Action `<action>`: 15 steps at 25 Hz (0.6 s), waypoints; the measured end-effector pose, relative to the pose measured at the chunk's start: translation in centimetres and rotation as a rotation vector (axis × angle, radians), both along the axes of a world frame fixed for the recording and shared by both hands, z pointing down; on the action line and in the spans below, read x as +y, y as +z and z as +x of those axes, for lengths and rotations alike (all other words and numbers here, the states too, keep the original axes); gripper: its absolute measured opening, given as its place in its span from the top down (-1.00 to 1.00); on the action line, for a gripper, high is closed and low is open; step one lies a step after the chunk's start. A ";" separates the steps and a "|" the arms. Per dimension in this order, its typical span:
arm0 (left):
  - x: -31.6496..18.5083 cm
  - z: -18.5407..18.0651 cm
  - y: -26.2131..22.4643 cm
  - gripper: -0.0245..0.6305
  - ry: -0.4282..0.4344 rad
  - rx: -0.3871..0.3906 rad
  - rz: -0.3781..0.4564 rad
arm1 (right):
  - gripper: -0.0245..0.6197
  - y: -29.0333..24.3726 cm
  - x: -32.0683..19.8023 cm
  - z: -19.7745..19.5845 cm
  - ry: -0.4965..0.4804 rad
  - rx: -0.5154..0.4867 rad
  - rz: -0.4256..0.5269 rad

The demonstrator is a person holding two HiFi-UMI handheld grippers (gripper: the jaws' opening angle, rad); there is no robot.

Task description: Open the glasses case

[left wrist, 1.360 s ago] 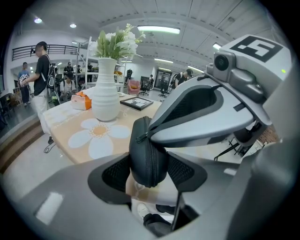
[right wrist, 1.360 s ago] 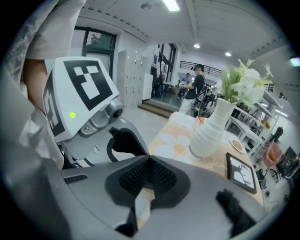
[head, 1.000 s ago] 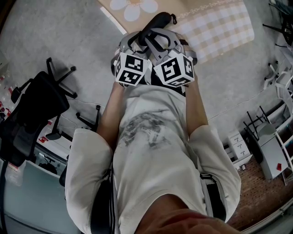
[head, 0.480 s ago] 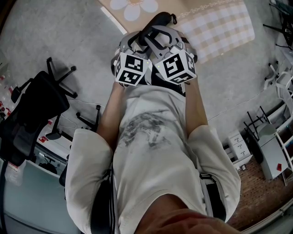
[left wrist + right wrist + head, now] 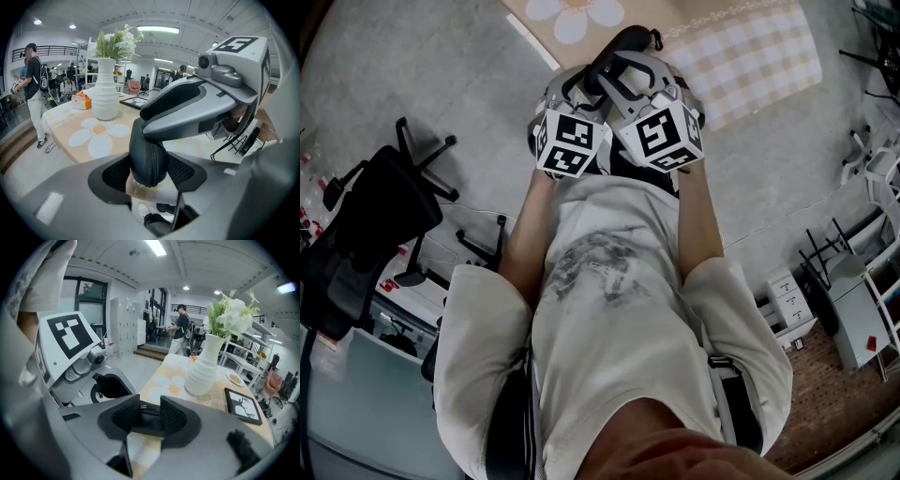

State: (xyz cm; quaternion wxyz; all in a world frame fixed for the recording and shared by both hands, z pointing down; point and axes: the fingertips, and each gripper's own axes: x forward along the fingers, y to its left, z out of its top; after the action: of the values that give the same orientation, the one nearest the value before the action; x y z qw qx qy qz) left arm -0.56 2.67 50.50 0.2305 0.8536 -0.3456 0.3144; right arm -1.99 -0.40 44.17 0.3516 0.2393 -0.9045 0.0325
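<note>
The change is at the right hand-held gripper (image 5: 149,417): its jaws have just been opening and now stand fairly wide, with one end of the case (image 5: 150,423) between them. The dark shell and the zip pull (image 5: 146,407) sit in the gap close to the pads (image 5: 125,416), but I cannot see either pad biting into the shell, so I read this side as let go, or very nearly. The left hand-held gripper (image 5: 151,172) has not done the same: its jaws are closed on the other end of the case, both pads (image 5: 117,173) against the rounded shell. The zip (image 5: 152,163) runs down the edge facing the camera, closed as far as it shows. Apart from the jaws, the head view matches the ones from a second ago. Both grippers are held close together in front of the person's chest, and the case (image 5: 623,42) is up in the air at their tips, its far end reaching over the edge of the worktop (image 5: 750,56) and touching nothing but the grippers. For the task this looks like a regrip, not progress on the opening itself: the case seems still zipped, the left side alone carries it, and the freed right jaws will likely go for the pull next. The risk to watch is the case tipping in a one-sided hold
</note>
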 end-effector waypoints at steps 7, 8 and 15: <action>0.1 0.1 0.1 0.14 0.001 -0.005 0.002 | 0.48 0.2 -0.2 0.2 0.007 -0.004 -0.005; -0.2 0.3 0.1 0.14 0.003 -0.007 0.001 | 0.47 0.1 -0.4 0.5 0.008 -0.006 -0.007; -0.6 0.8 -0.1 0.14 0.006 -0.010 -0.003 | 0.44 0.0 -1.2 1.1 0.020 -0.023 -0.027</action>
State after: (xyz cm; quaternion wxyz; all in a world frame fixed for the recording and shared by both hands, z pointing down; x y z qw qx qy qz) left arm 0.20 2.07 50.44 0.2291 0.8526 -0.3440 0.3198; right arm -0.88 -1.56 44.19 0.3441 0.2430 -0.9055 0.0507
